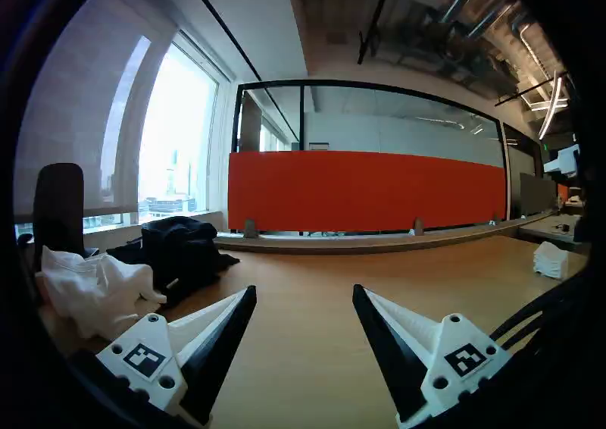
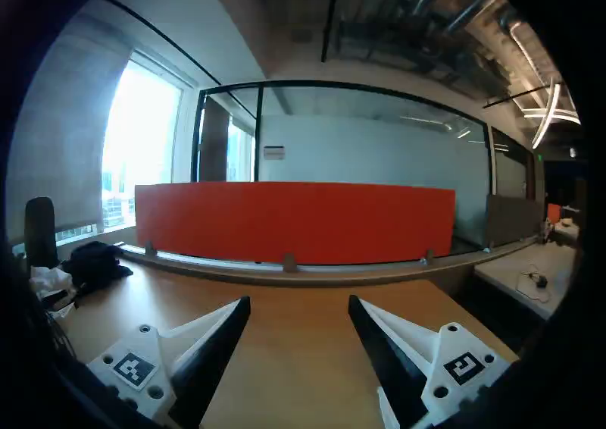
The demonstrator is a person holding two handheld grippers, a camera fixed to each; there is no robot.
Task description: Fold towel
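**Left gripper view.** Your left gripper (image 1: 303, 296) sits low centre in the frame. Its fingers are spread wide and hold nothing; only the bare wooden desk (image 1: 318, 270) shows between the tips. The crumpled white towel (image 1: 95, 292) lies on the desk at the left edge of the frame, just beside the left-hand finger's base; contact cannot be told. A black garment heap (image 1: 182, 248) lies against the towel, up and to its right. A small folded white stack (image 1: 551, 260) sits at the right edge, well apart from both. An orange partition (image 1: 367, 190) spans mid-frame along the desk's far edge. There is a black chair back (image 1: 59, 209) at far left and a bright window (image 1: 176, 145) at upper left.

**Right gripper view.** Your right gripper (image 2: 298, 304) is low centre, its fingers also wide apart and empty over the desk. The towel is a small white crumple at the left edge, mid-height, with the black heap just right of it. The orange partition crosses mid-frame. A white neighbouring desk (image 2: 523, 266) with a cable on it is at the right edge.
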